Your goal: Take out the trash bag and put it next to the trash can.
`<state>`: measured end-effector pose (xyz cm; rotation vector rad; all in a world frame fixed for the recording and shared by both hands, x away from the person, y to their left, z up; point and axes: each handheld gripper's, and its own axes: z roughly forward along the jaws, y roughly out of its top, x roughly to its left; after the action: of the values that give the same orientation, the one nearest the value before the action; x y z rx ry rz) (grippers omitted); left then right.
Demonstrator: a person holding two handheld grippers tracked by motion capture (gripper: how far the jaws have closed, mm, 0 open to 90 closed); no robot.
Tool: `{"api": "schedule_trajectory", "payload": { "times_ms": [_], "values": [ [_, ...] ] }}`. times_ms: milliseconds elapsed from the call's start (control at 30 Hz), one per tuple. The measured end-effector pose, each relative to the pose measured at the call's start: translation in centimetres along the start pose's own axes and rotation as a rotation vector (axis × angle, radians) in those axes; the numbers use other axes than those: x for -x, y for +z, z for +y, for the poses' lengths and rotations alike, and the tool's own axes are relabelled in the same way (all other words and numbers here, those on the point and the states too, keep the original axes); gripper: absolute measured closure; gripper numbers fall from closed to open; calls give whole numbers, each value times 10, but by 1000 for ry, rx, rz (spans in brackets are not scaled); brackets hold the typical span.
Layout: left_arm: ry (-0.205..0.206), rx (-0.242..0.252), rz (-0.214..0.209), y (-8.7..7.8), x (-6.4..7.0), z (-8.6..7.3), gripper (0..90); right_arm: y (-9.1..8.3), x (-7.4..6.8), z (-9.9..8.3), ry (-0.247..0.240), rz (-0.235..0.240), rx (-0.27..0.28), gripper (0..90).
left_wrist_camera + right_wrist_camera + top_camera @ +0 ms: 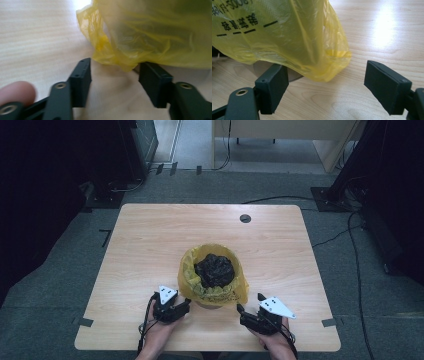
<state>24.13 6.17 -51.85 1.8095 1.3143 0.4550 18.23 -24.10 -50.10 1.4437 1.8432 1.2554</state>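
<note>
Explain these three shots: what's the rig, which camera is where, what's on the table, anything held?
No robot here: a person holds a two-jaw tool in each hand. The high view looks down on a wooden table from above the person's side. There the left tool and right tool sit on either side of a small bin lined with a yellow plastic bag, with a crumpled black bag inside. The other two pictures come from cameras riding on each tool, looking along its black jaws. Both tools stand open at the yellow bag's overhanging edge; neither grips anything.
</note>
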Motion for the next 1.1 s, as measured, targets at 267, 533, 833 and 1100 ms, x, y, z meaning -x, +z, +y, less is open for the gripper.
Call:
{"api": "schedule_trajectory", "payload": {
  "times_ms": [267,533,833,1100],
  "values": [
    [-27,111,16,-16,-3,16,794,6,-6,-3,-6,-7,-24,198],
    [-45,285,38,-48,9,44,883,22,-14,-6,-29,-16,-65,201],
    [-35,424,54,-64,25,70,889,32,-13,-8,-34,-29,-104,282],
    [-7,458,-62,-64,47,85,888,38,-9,-7,6,-42,-86,461]
  ]
}}
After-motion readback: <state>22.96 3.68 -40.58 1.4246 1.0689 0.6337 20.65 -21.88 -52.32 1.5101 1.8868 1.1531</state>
